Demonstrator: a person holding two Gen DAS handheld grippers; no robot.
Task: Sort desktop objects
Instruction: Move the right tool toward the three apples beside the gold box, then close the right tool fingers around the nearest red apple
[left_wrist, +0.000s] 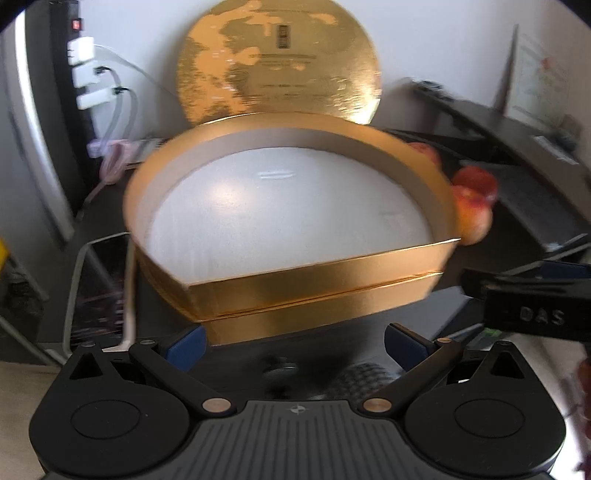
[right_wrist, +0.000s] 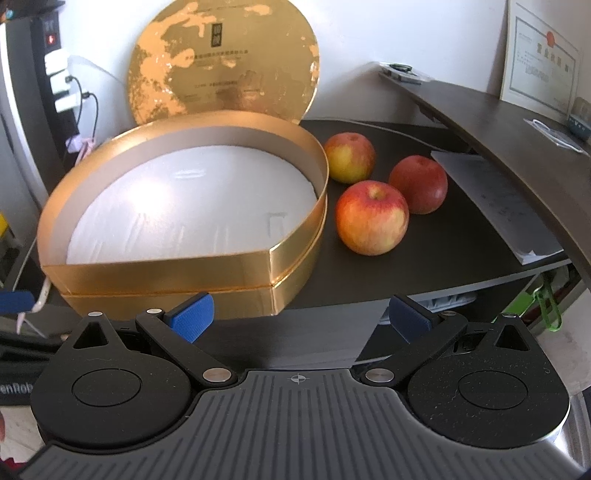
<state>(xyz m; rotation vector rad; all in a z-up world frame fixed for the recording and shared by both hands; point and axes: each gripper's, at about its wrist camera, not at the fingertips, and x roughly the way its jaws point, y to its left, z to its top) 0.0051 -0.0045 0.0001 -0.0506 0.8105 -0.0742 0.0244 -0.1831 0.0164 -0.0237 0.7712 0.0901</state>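
Both grippers — left gripper (left_wrist: 295, 345), right gripper (right_wrist: 301, 314) — fingers apart (holding nothing) before the gold teardrop-shaped cardboard box (right_wrist: 166, 269); three red-yellow apples (right_wrist: 371, 218) just beside it on the dark table (right_wrist: 424, 258).

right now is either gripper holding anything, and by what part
Nothing is held. The left gripper and right gripper are both open, with nothing between their fingers.

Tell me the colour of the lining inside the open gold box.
White. The lining of the gold box shows best in the right wrist view.
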